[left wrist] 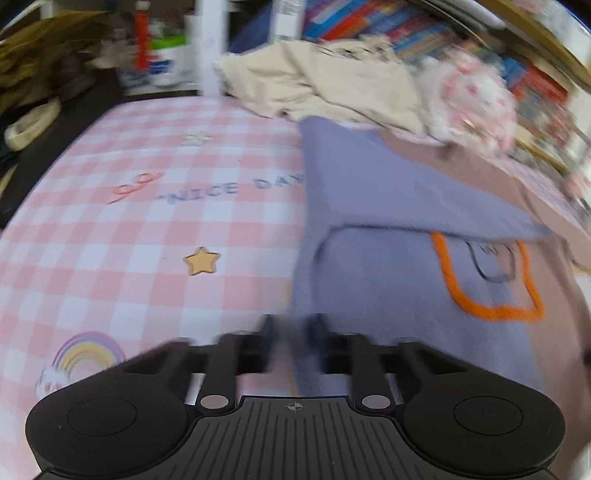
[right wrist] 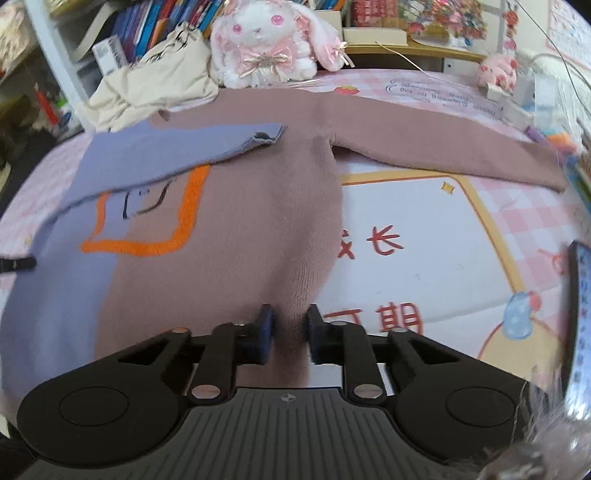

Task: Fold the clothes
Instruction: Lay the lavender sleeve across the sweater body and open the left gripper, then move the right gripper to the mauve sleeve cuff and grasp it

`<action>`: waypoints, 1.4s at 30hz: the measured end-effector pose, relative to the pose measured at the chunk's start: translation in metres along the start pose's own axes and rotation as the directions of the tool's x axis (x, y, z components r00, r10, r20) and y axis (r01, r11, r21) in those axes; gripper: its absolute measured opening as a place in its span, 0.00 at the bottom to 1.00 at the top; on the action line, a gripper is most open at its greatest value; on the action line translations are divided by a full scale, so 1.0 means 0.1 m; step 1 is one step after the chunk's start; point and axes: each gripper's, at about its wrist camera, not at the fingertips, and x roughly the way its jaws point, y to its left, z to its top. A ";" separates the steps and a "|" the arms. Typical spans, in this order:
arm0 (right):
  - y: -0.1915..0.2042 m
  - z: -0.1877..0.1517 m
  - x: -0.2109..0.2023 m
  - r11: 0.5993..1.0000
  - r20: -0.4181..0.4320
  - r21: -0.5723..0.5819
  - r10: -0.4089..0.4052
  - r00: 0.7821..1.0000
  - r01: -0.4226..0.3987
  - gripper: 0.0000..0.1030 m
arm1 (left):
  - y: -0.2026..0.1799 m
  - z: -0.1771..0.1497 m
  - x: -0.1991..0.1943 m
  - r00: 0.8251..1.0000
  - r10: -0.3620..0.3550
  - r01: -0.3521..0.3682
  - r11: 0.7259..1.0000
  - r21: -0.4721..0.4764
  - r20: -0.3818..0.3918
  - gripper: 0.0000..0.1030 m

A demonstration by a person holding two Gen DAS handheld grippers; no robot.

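A knit sweater, half lilac (left wrist: 388, 280) and half dusty brown (right wrist: 236, 229), lies flat on the pink checked bedsheet (left wrist: 129, 229), with an orange square outline (right wrist: 184, 206) on its chest. The lilac sleeve (right wrist: 177, 147) is folded across the body; the brown sleeve (right wrist: 443, 144) stretches out to the right. My left gripper (left wrist: 293, 325) is shut on the sweater's lilac hem edge. My right gripper (right wrist: 290, 317) is shut on the brown hem edge.
A cream garment (right wrist: 147, 88) is heaped at the bed's far side beside a pink plush rabbit (right wrist: 266, 40). Bookshelves (right wrist: 155, 26) stand behind. A small pink plush (right wrist: 498, 72) and clutter sit at the far right. A dark phone-like object (right wrist: 580, 314) is at the right edge.
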 end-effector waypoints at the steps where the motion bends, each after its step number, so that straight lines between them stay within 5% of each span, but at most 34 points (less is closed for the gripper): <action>1: 0.02 0.01 0.01 1.000 0.004 0.009 0.000 1.000 0.000 0.13 | 0.04 0.00 -0.01 1.000 -0.001 0.001 1.000 -0.007 0.004 0.07; 17: 0.39 0.03 0.06 0.996 -0.021 -0.088 0.000 1.000 -0.001 0.15 | 0.38 -0.01 -0.10 1.000 0.001 0.000 0.998 -0.070 0.018 0.11; 19: 0.38 0.03 0.05 0.996 -0.021 -0.086 -0.002 1.000 0.000 0.24 | 0.37 -0.01 -0.14 0.999 0.035 -0.034 0.997 -0.075 0.014 0.22; 22: 0.37 0.03 -0.04 0.996 0.018 -0.092 -0.006 1.000 0.008 0.60 | 0.29 0.01 -0.36 0.987 0.136 -0.128 0.988 -0.091 0.085 0.53; 24: 0.35 0.03 -0.12 0.995 0.058 -0.099 -0.013 0.998 0.019 0.68 | 0.20 0.02 -0.52 0.971 0.188 -0.175 0.980 -0.097 0.148 0.85; 26: 0.32 0.04 -0.17 0.995 0.080 -0.097 -0.020 0.997 0.028 0.73 | 0.03 0.01 -0.66 0.957 0.198 -0.183 0.979 -0.086 0.213 0.87; 31: 0.19 0.05 -0.23 0.997 0.099 -0.066 -0.033 0.995 0.040 0.77 | -0.42 -0.01 -0.64 0.974 0.103 -0.108 0.994 0.010 0.200 0.89; 35: 0.03 0.03 -0.25 0.998 0.093 -0.037 -0.051 0.994 0.055 0.79 | -0.73 -0.07 -0.53 0.984 0.091 -0.108 0.988 0.106 0.152 0.90; 42: -0.33 0.03 -0.34 0.997 0.091 0.015 -0.074 0.993 0.073 0.81 | -1.06 -0.15 -0.48 0.988 0.073 -0.091 0.987 0.134 0.137 0.90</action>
